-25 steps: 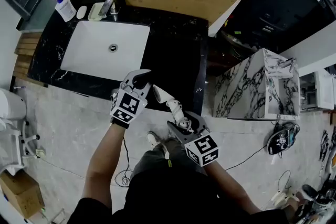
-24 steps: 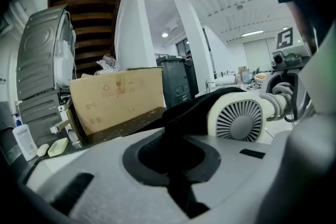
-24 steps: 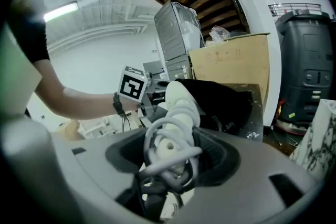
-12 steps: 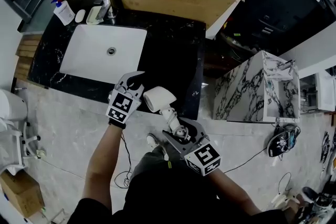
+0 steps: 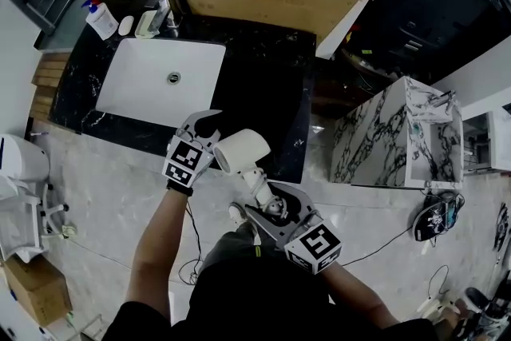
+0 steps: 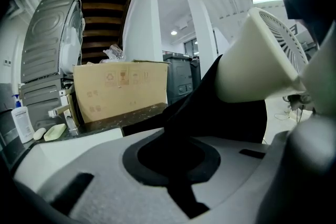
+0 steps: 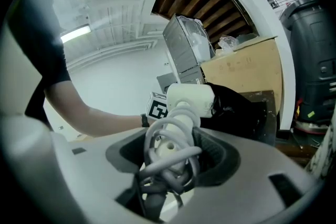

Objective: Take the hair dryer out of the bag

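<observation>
White hair dryer (image 5: 241,151) held above worktop (image 5: 267,68) front edge, head bare, black bag (image 6: 223,113) bunched right against it. Right claw (image 5: 255,200) clamped round cord-wrapped handle. Left claw (image 5: 210,118) pinched tight on bag fabric, just beside dryer head.

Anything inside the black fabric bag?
The cream plastic hair dryer shows outside the black fabric bag. The bag's folds cover its interior, so any contents cannot be seen.
</observation>
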Motion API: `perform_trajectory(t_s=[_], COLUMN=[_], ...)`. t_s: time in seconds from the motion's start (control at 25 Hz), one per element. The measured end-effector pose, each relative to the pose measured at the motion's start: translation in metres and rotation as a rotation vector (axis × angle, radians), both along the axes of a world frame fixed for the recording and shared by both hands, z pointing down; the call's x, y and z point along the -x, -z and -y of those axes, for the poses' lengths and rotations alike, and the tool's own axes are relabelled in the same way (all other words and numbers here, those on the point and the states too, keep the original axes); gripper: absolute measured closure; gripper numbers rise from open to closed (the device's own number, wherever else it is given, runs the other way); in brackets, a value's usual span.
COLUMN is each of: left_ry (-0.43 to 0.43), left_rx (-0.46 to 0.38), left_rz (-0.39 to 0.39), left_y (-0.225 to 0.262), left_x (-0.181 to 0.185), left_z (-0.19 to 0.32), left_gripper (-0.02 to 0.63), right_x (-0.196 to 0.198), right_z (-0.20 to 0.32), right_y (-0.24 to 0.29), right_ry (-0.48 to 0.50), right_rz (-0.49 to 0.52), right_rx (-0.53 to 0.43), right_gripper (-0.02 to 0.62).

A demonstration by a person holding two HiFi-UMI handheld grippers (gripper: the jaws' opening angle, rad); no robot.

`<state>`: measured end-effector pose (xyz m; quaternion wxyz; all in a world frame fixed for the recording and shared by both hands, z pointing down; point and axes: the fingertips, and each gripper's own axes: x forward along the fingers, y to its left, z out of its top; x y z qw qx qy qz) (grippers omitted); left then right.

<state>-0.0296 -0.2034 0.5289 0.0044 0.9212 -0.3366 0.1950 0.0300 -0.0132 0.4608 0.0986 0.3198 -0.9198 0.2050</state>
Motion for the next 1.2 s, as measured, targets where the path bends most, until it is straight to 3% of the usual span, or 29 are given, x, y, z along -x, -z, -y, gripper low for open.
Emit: perform_trajectory(t_s=[0.24, 0.56, 0.88, 1.04, 1.2], left_ry=[0.007, 0.041, 0.046, 0.023, -0.057], left_rx=[0.032, 0.067, 0.089, 0.084, 0.081], left_rz=[-0.058, -0.081, -0.046, -0.013, 0.084], left_y=[0.005, -0.005, -0.014, -0.017, -0.02], left_x=[0.001, 0.001, -0.001, -0.004, -0.009], left_z=[0.001, 0.003, 0.001, -0.009, -0.03], left_gripper=[0.575, 0.575, 0.575, 0.575, 0.575], right_x=[-0.003, 0.001, 0.003, -0.007, -0.015], right_z=[-0.008, -0.018, -0.019, -0.014, -0.007], right_y=[0.008, 0.027, 0.045, 0.043, 0.049], right_ry=[0.011, 0.039, 0.056, 0.046, 0.018], right_rz=[0.029, 0.078, 0.143, 0.129, 0.131], right_rx=[0.004, 0.014, -0.001, -0.048, -0.045], right_gripper=[0.345, 0.345, 0.345, 0.345, 0.345])
